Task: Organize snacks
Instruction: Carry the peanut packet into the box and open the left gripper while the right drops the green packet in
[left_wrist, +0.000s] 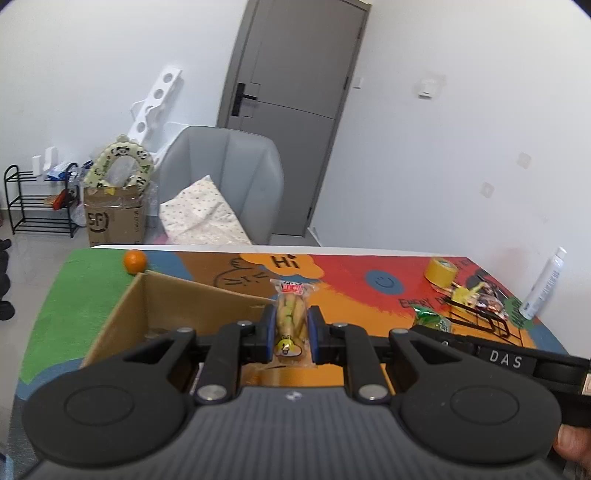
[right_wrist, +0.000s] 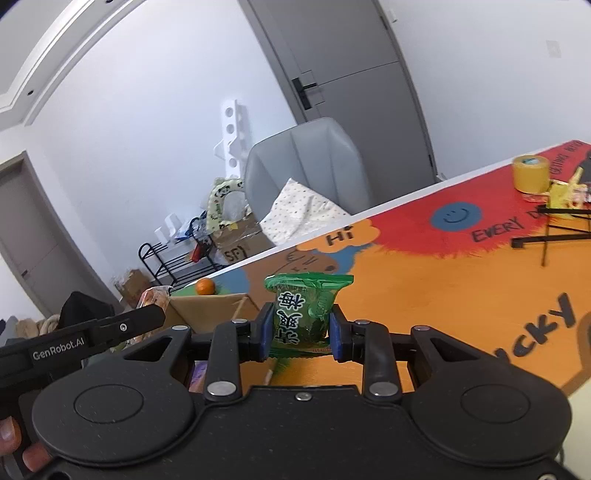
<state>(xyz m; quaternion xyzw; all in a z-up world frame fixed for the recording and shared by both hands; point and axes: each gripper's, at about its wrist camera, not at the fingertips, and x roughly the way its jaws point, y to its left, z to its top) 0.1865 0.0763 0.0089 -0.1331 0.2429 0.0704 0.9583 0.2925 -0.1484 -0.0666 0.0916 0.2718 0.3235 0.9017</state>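
My left gripper (left_wrist: 291, 332) is shut on a clear snack packet with yellow-green contents (left_wrist: 291, 317), held above the table just right of an open cardboard box (left_wrist: 173, 306). My right gripper (right_wrist: 300, 332) is shut on a green snack packet with Chinese writing (right_wrist: 304, 314), held above the orange part of the table mat. The box also shows in the right wrist view (right_wrist: 210, 306), to the left of my right gripper. The green packet (left_wrist: 432, 319) and the right gripper's body show at the right of the left wrist view.
A small orange (left_wrist: 135, 261) lies beyond the box. A roll of yellow tape (left_wrist: 441, 272), a black wire rack (left_wrist: 480, 317) with several snacks and a white bottle (left_wrist: 543, 284) stand at the table's right. A grey armchair (left_wrist: 225, 177) stands behind the table.
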